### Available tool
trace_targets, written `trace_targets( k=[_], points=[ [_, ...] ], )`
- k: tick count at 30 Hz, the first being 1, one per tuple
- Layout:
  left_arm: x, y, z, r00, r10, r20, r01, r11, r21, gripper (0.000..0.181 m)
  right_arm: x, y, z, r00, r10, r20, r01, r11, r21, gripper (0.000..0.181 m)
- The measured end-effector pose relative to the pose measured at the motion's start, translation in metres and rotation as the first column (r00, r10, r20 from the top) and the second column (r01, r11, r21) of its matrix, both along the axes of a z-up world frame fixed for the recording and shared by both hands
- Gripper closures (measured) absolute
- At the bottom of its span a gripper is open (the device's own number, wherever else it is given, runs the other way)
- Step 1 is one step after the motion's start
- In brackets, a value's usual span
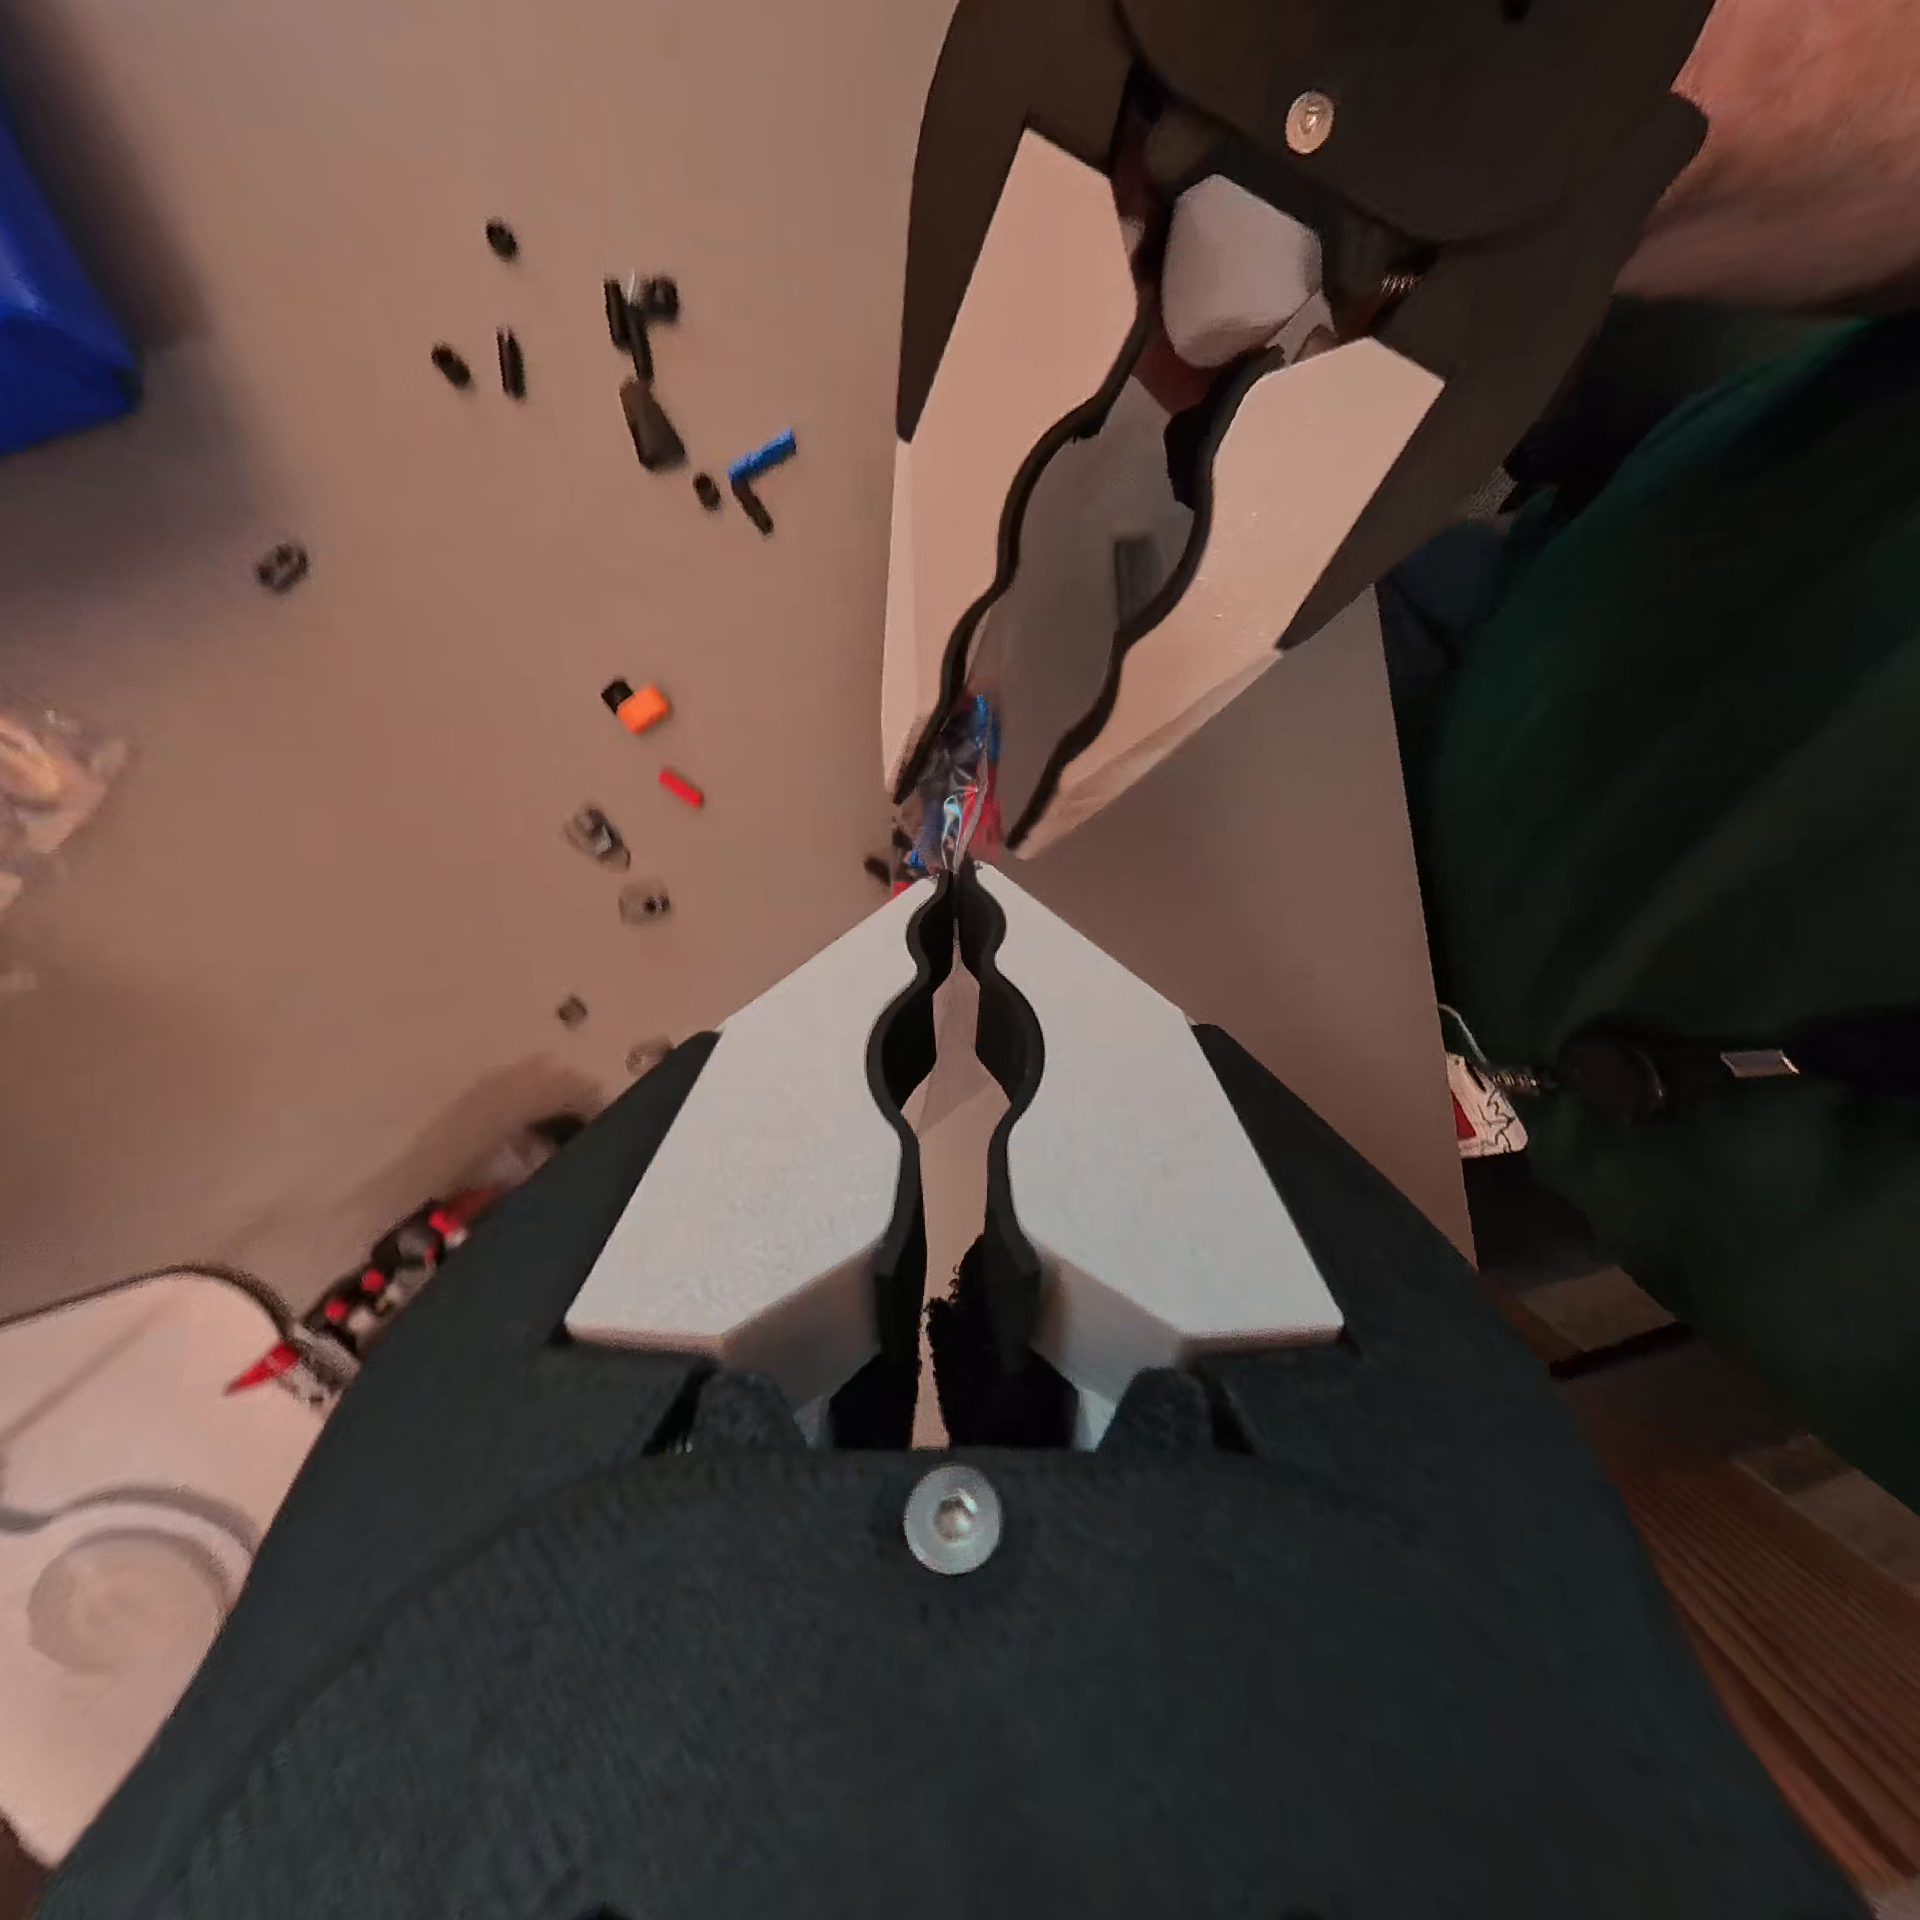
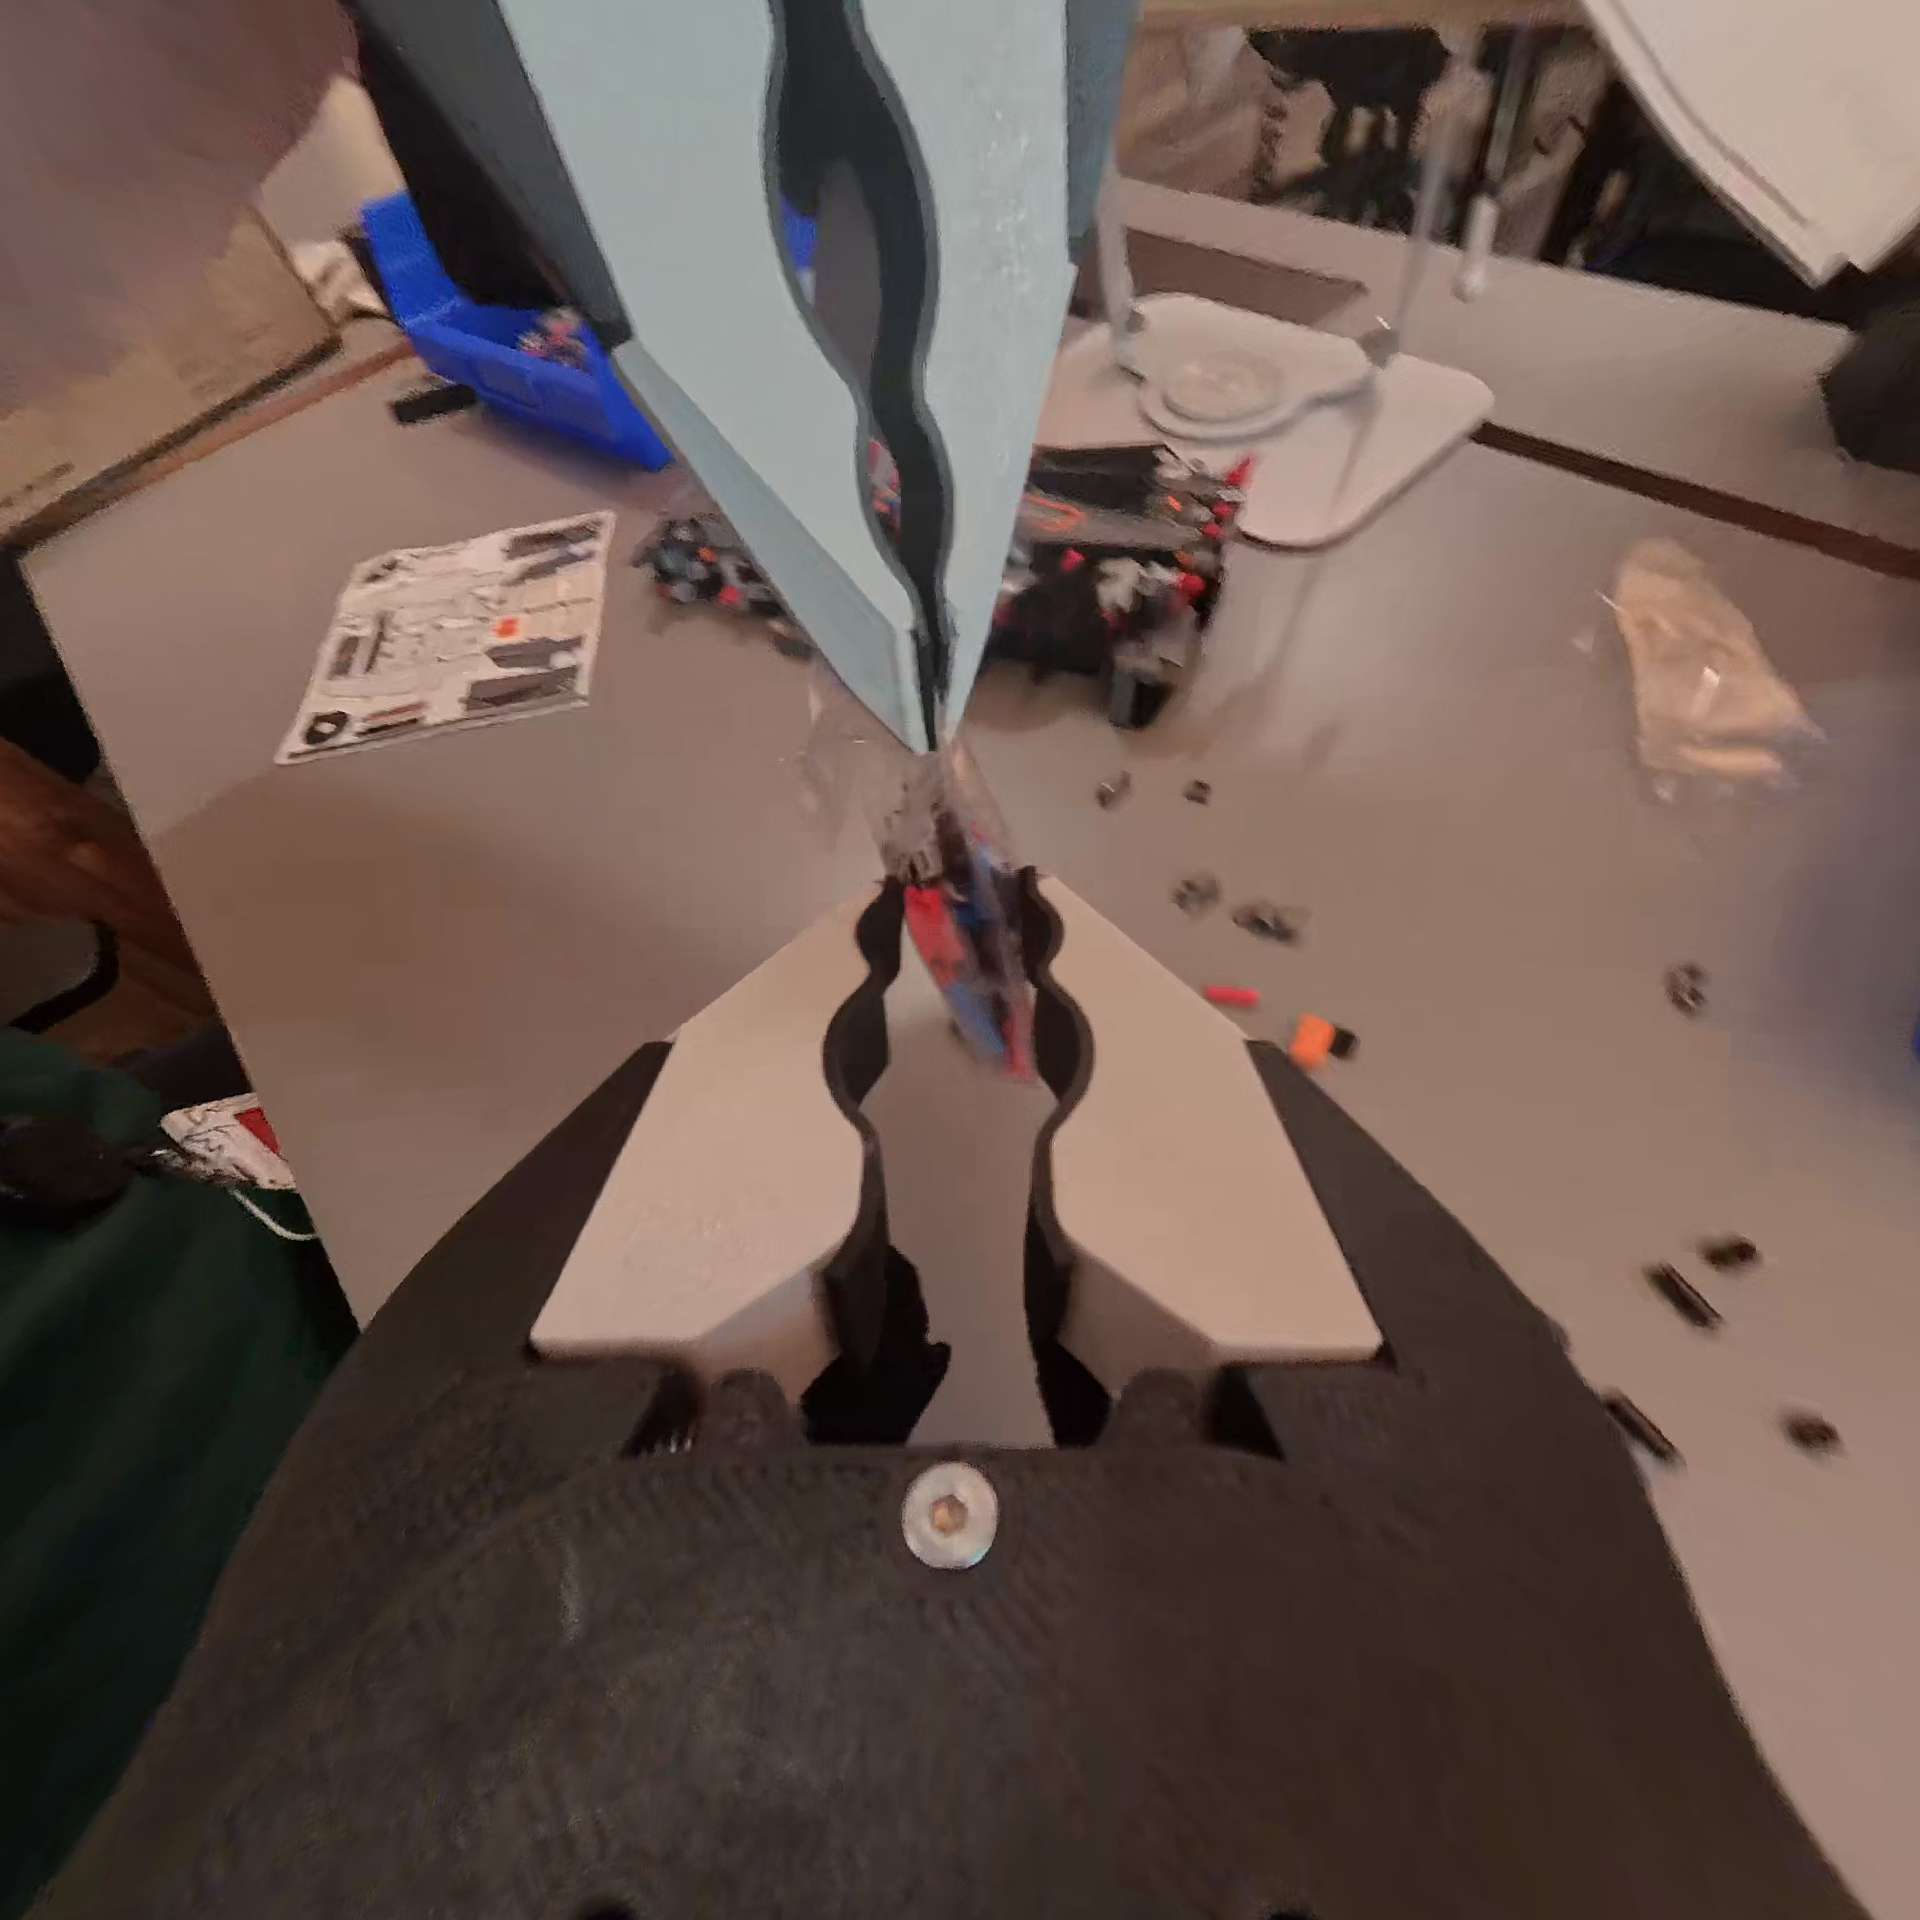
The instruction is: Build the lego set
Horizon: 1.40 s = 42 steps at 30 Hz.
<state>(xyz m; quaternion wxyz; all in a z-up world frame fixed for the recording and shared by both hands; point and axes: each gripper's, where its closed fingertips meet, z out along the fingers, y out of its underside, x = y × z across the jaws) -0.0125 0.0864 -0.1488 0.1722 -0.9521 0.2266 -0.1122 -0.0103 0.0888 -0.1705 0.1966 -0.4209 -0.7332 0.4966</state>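
Grey tabletop (image 2: 436,935), loose small pieces scattered across it. Both grippers meet above it on a clear bag of red and blue pieces (image 2: 971,935): right gripper (image 2: 961,899) clamps its bulk, left gripper (image 1: 954,883) pinches its twisted end, fingertips together. Beyond: instruction sheet (image 2: 457,639), part-built black-and-red model (image 2: 1122,561), blue bin (image 2: 499,353).

loose bricks (image 2: 1262,920) scattered right, bare table (image 2: 499,935) left

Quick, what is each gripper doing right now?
Left gripper: shut on the top of the clear bag of pieces.
Right gripper: shut on the same bag.
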Motion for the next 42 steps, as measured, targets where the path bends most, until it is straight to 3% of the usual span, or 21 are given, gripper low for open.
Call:
trace_targets(
  k=[6, 10, 19, 26, 28, 32, 35, 42],
  points=[
    [0.006, 0.054, -0.014, 0.993, 0.0, 0.118, -0.012, 0.995, 0.101, 0.181, 0.01, 0.059, -0.012, 0.974, -0.14, 0.177, 0.132, 0.99, 0.053, 0.18],
    [0.007, 0.08, -0.024, 0.983, -0.011, 0.184, -0.022, 0.983, 0.18, 0.181, 0.013, 0.087, -0.02, 0.939, -0.186, 0.288, 0.143, 0.976, 0.162, 0.181],
    [0.0, 0.102, -0.064, 0.971, 0.021, 0.238, -0.086, 0.96, 0.266, 0.179, 0.014, 0.115, -0.05, 0.851, -0.177, 0.495, -0.021, 0.929, 0.369, 0.181],
    [-0.004, 0.107, -0.065, 0.958, 0.047, 0.282, -0.145, 0.93, 0.339, 0.146, 0.005, 0.121, -0.064, 0.806, -0.18, 0.563, -0.154, 0.856, 0.494, 0.181],
    [-0.003, 0.11, -0.064, 0.956, 0.04, 0.289, -0.144, 0.926, 0.348, 0.15, 0.003, 0.119, -0.066, 0.796, -0.163, 0.583, -0.192, 0.845, 0.499, 0.181],
    [0.0, 0.113, -0.069, 0.951, 0.028, 0.309, -0.14, 0.928, 0.346, 0.178, 0.002, 0.115, -0.071, 0.773, -0.126, 0.622, -0.253, 0.838, 0.484, 0.181],
    [-0.003, 0.113, -0.071, 0.94, 0.027, 0.341, -0.157, 0.92, 0.36, 0.181, -0.003, 0.116, -0.072, 0.779, -0.119, 0.616, -0.256, 0.837, 0.484, 0.181],
    [-0.009, 0.108, -0.058, 0.893, 0.011, 0.45, -0.22, 0.883, 0.414, 0.181, -0.008, 0.123, -0.062, 0.83, -0.082, 0.552, -0.18, 0.897, 0.403, 0.147]
  ],
)
